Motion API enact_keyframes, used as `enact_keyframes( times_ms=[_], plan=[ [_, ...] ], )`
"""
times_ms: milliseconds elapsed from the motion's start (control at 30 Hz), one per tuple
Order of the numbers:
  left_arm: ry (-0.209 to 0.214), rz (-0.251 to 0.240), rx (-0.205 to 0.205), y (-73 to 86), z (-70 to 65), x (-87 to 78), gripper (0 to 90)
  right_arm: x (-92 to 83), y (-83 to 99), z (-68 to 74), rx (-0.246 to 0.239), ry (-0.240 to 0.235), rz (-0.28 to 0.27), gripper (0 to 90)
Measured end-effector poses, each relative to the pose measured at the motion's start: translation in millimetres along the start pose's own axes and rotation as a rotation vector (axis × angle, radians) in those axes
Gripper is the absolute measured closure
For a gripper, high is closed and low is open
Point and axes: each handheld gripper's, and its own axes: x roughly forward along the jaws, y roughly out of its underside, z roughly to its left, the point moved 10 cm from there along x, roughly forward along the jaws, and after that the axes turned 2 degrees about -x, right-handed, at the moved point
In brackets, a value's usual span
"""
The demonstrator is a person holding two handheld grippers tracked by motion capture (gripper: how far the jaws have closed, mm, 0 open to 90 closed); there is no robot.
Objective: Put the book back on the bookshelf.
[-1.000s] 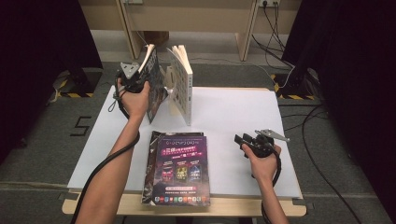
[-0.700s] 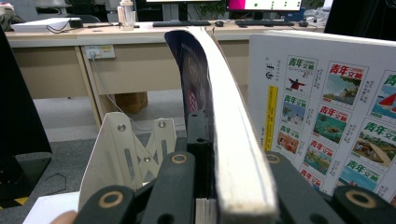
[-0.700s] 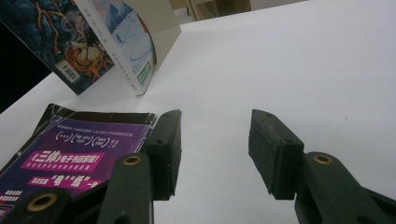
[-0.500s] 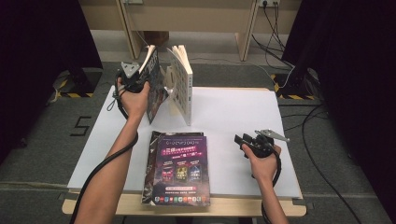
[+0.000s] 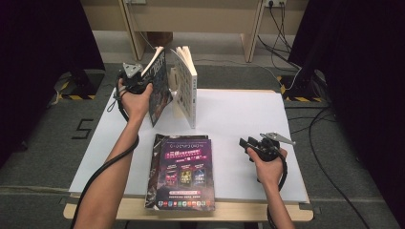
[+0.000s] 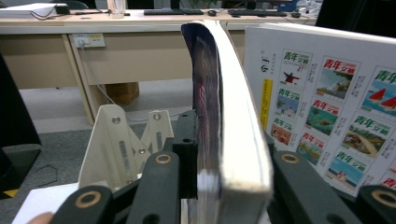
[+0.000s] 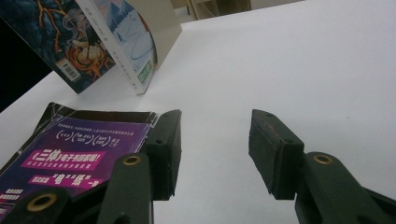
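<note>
Left claw (image 5: 143,83) raised at magazine (image 5: 157,88) (tilted), loosening

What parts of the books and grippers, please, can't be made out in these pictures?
- Dark book: in the left gripper view it sits edge-on, so its cover can't be read.
- Left gripper: there the book hides the far pad, so contact can't be judged; its jaws have just been opening.
- White book: cut off by the right edge.
- Flat magazine: small print too small in the high view.
- Bookend: partly behind the jaws.
</note>
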Motion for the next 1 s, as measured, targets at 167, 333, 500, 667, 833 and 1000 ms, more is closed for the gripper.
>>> enact_keyframes(
  times_ms=[167,333,500,667,833,1000],
  plan=[
    [0.013,0.012,0.004,1.2,-3.8,2.9,71.4,1.2,0.7,-0.3,-0.005,-0.003,0.001,54.6],
    [0.035,0.031,0.019,3.5,-7.1,4.7,75.7,1.0,1.4,0.2,0.004,-0.003,0.005,54.5],
    [0.057,0.032,0.022,3.4,-6.8,4.4,79.1,0.6,0.9,-1.6,-0.005,0.000,0.003,54.5],
    [0.063,0.024,0.029,3.3,-7.5,4.9,79.4,1.0,2.1,-1.1,0.010,-0.003,0.010,54.5],
    [0.063,0.007,0.028,2.9,-9.1,3.5,78.7,1.7,2.6,-1.1,0.013,-0.004,0.011,54.5],
    [0.067,-0.013,0.029,-1.7,-13.3,0.7,74.8,0.7,2.3,-2.4,0.011,-0.004,0.011,54.4]
  ],
)
